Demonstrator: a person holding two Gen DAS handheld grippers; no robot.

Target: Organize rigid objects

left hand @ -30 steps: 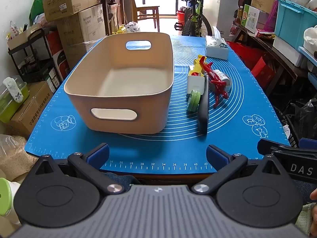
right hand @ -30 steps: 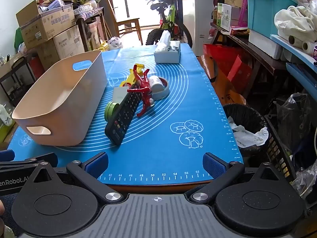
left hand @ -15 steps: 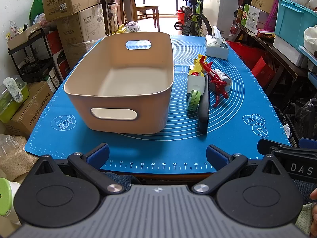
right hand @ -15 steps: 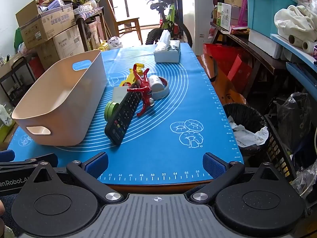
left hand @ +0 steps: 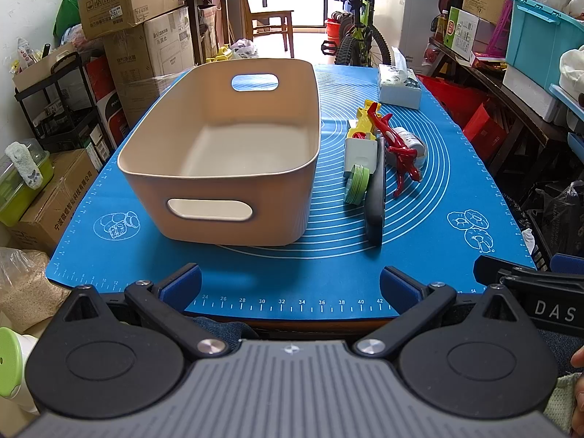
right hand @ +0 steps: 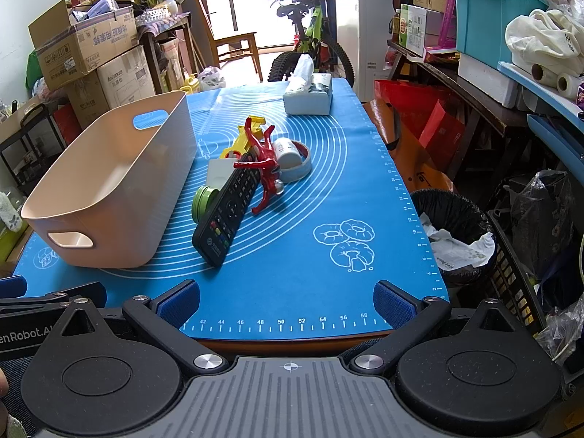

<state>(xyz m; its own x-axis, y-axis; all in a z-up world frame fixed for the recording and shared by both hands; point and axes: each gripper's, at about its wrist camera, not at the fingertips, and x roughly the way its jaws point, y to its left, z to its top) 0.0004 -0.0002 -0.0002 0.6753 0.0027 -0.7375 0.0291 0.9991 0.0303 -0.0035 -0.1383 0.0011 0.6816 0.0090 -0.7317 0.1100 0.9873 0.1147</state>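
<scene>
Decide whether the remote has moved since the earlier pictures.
No. The remote lies at the same spot beside the bin, its near end on the same mat ring.

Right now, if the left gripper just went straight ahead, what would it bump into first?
Probably the beige bin: the open left gripper points across bare blue mat toward its near right corner. Height is unclear, so it might pass above.

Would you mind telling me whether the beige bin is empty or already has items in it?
Empty. The bin shows a bare floor in the left wrist view, and the remote lies outside it.
</scene>
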